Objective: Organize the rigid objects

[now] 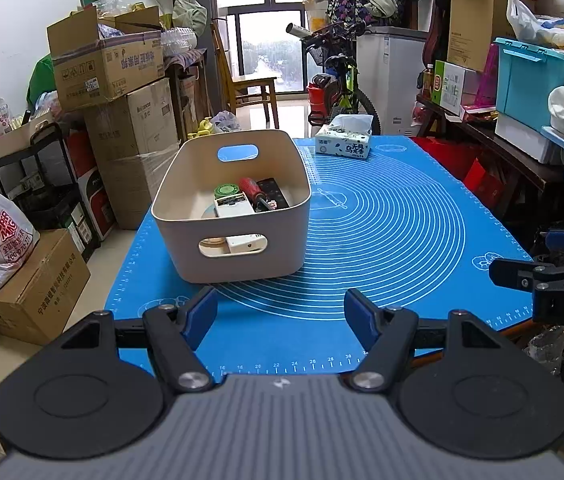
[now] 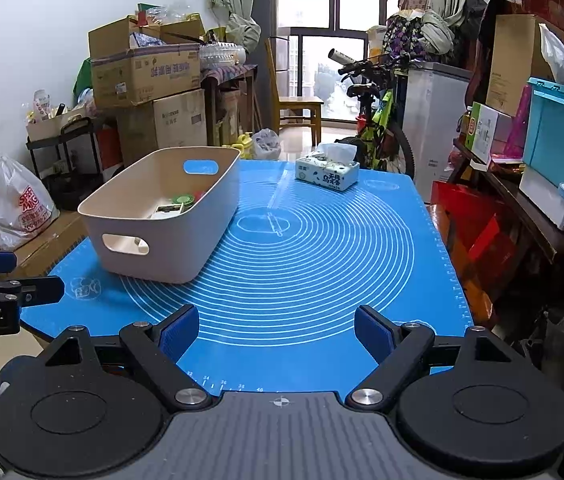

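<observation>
Already our left claw [image 1: 281, 316] faces the beige bin [image 1: 231, 208] straight ahead, nearer than our right claw [image 2: 277, 333], from which the bin lies up-left. Both claws stand apart and empty; the rigid items [image 1: 242, 200] lie inside the bin on the table [image 1: 382, 220].

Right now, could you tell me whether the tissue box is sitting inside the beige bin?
No, the tissue box sits on the blue mat at the far end, apart from the beige bin.
</observation>
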A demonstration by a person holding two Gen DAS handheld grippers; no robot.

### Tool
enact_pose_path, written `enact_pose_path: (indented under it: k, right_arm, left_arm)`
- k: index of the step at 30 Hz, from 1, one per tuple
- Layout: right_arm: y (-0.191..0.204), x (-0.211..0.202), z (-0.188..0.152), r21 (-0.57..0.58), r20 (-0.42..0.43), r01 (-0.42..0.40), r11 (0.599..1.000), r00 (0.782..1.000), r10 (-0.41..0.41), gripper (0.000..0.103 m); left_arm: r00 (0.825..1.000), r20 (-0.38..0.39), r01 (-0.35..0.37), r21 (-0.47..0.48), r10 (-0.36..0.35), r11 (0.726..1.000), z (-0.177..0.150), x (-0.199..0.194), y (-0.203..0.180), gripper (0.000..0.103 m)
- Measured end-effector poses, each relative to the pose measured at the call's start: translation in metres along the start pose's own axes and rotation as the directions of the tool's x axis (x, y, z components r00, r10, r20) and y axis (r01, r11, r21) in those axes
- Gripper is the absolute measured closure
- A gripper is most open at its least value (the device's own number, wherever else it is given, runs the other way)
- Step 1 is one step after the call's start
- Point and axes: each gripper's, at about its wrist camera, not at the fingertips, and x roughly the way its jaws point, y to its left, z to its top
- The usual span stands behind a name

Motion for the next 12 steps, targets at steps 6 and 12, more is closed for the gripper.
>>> enact_pose_path:
  k: [6,12]
  right_arm:
    - [0.001,0.0011,0.0,-0.007,0.001,-0.003,1.0,1.0,0.003,0.017]
    - [-0.0006,0.0023,-0.0002,-0.013,0.001,-0.009,1.0,1.0,0.009,0.017]
  left_arm:
    - [1.0,-0.001,0.0,0.0,0.0,1.0,0.0004,0.0001,0.0001,0.032]
    - [1.0,-0.001,0.002,0.0,-0.002,1.0,-0.0005,0.0001,-0.0009,0.032]
